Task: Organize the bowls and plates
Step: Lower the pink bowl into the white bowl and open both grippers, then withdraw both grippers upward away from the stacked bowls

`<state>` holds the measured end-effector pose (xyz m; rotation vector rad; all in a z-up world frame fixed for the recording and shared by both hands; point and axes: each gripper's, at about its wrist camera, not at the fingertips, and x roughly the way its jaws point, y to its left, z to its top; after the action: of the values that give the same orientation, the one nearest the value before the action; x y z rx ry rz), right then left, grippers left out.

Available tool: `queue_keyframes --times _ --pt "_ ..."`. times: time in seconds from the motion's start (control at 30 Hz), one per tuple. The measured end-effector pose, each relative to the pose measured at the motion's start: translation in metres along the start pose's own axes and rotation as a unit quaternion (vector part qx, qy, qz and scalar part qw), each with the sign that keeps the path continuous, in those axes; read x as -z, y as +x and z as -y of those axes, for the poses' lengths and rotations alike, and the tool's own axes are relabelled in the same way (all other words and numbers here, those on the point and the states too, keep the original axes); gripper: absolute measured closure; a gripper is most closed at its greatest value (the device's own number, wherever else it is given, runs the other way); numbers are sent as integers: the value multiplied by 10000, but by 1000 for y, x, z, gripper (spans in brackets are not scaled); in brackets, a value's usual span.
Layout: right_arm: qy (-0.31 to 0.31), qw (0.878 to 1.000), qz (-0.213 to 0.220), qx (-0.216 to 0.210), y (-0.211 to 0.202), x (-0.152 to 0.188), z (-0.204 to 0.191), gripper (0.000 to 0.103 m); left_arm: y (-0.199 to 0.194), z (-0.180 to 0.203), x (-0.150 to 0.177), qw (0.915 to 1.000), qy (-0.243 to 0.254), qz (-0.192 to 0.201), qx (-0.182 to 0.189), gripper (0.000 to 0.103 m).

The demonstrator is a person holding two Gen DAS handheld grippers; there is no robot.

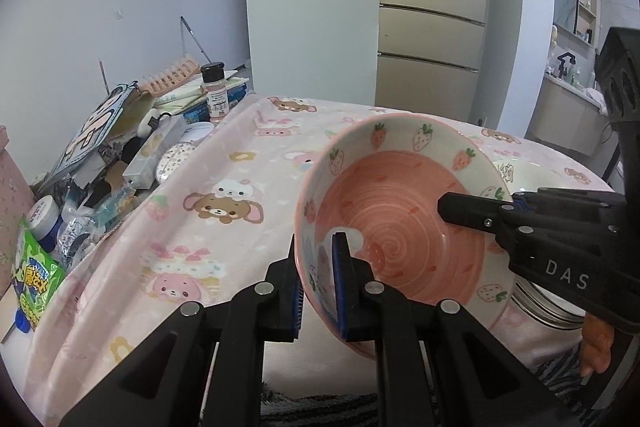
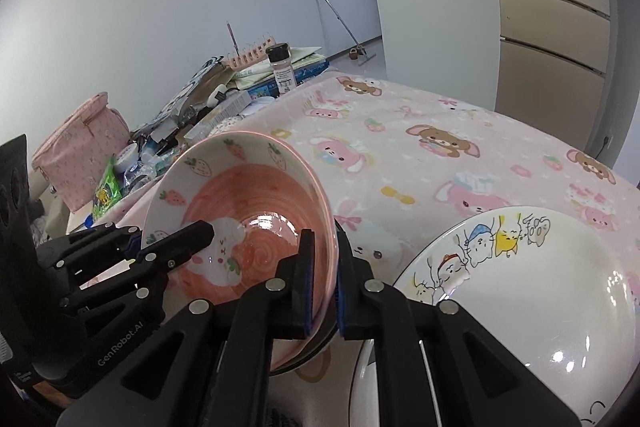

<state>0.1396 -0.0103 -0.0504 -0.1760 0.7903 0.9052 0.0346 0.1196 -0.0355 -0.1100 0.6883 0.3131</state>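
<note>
Strawberry bowl [image 1: 400,223]: pink inside with a spiral, white band of strawberries under the rim; held off the bench and tipped steeply, its opening turned toward the left wrist camera.
Left tongs [image 1: 318,287]: clamped on the bowl's near-left rim, one blue-padded finger inside the wall, the other outside.
Right tongs [image 2: 322,283]: clamped on the opposite rim of the same bowl, one finger inside and one outside; in the left wrist view the inner finger reaches in from the right across the pink interior.
Bowl relative to tongs: it hangs between the two, gripped on both sides, each rim pinched through the wall.
White plate [image 2: 532,279]: with cartoon animal drawings along its edge, lying just right of the right tongs, lower than the bowl.
Bench [image 2: 440,131]: covered by a pink cloth printed with bears and rabbits, under and behind the bowl.
Clutter [image 1: 120,155]: boxes, packets and a black-capped bottle [image 1: 214,91], piled at the cloth's far left edge, well apart from the bowl.
</note>
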Motion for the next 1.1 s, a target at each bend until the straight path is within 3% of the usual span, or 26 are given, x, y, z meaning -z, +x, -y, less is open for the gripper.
queue_keyframes --times 0.13,0.23,0.3,0.5,0.7,0.77,0.83,0.93,1.03,1.07,1.1 --pt "-379 9986 24 356 -4 -1 -13 93 1 1 1 10000 21 -79 -55 90" --pt "-1092 9887 6 1029 -4 1 -33 92 2 2 1 9999 66 -94 -89 90" --pt "-1250 9850 -72 1186 1 3 -36 91 3 1 1 9999 59 -112 -103 90" --pt "-1174 9877 -119 1021 0 3 -28 91 2 4 1 9998 114 -105 -81 89" --pt "-591 9975 -254 294 -3 3 -11 83 2 0 0 9999 -41 -126 79 87" --pt "-468 9983 -212 259 -7 2 -7 76 1 -3 1 9998 -111 -128 137 83" --pt "-391 9987 -121 299 -11 1 -4 55 -3 -7 1 9996 -218 -34 164 80" --pt "-204 9996 0 205 -18 -1 3 50 -10 -14 1 9990 -378 109 191 79" --pt "-86 9998 36 172 -21 -3 7 30 -9 -18 0 9983 -497 62 312 77" --pt "-67 9999 9 157 -21 -3 8 27 -8 -18 0 9980 -506 27 371 69" --pt "-73 9999 -68 93 -21 -4 8 24 -7 -17 0 9979 -503 4 404 49"
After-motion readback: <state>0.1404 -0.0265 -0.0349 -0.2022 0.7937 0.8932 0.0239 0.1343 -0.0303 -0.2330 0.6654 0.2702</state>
